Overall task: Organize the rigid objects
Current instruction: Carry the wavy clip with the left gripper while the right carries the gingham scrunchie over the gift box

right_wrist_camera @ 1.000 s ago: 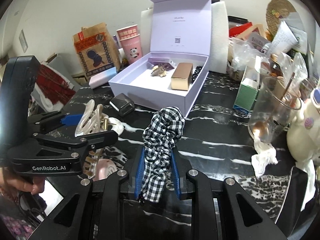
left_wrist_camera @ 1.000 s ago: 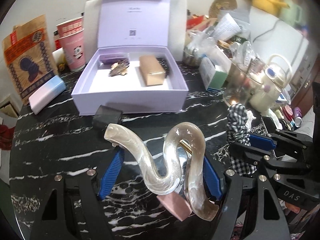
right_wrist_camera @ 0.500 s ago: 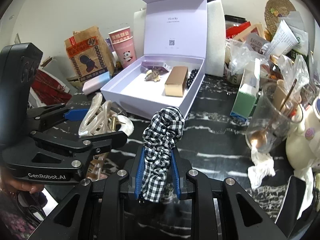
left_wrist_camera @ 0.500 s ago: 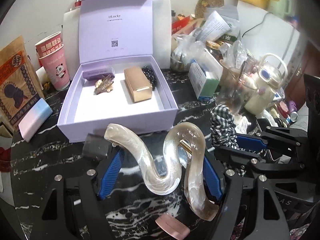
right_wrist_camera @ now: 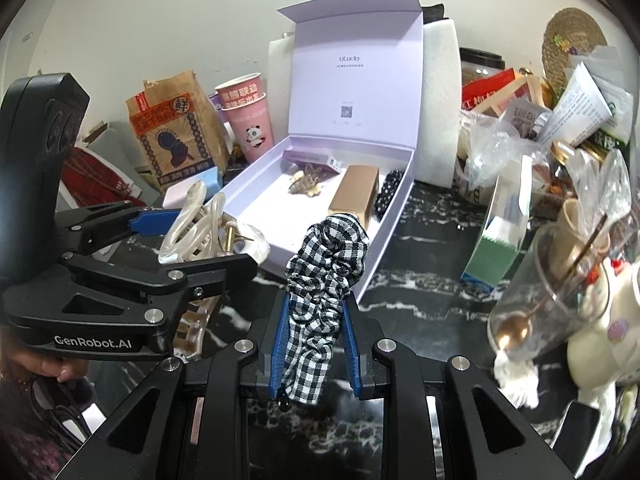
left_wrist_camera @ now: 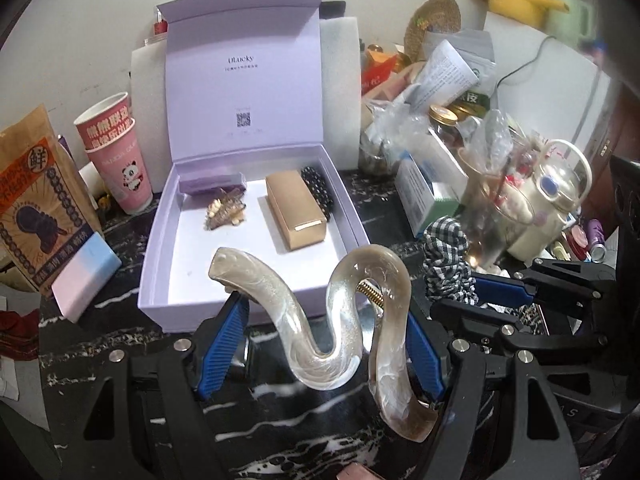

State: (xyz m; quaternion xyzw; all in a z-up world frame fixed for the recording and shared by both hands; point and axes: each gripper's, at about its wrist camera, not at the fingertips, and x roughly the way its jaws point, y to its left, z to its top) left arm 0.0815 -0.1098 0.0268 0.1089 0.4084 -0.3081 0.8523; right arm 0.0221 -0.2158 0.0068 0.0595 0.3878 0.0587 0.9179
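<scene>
Before the box [left_wrist_camera: 352, 216] (open): clip [left_wrist_camera: 320, 320], scrunchie [right_wrist_camera: 324, 280] gripped.

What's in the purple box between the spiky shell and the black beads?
A gold box lies between the shell and the beads; the left wrist view shows it best.

A wavy pearly translucent hair claw [left_wrist_camera: 320, 320] and a black-and-white checked fabric scrunchie [right_wrist_camera: 324, 280] are held upright before the open lilac gift box [left_wrist_camera: 160, 280].

Glossy pearly plastic hair claw [left_wrist_camera: 320, 320], checked cloth scrunchie [right_wrist_camera: 324, 280], matt lilac card box [left_wrist_camera: 256, 216]
</scene>
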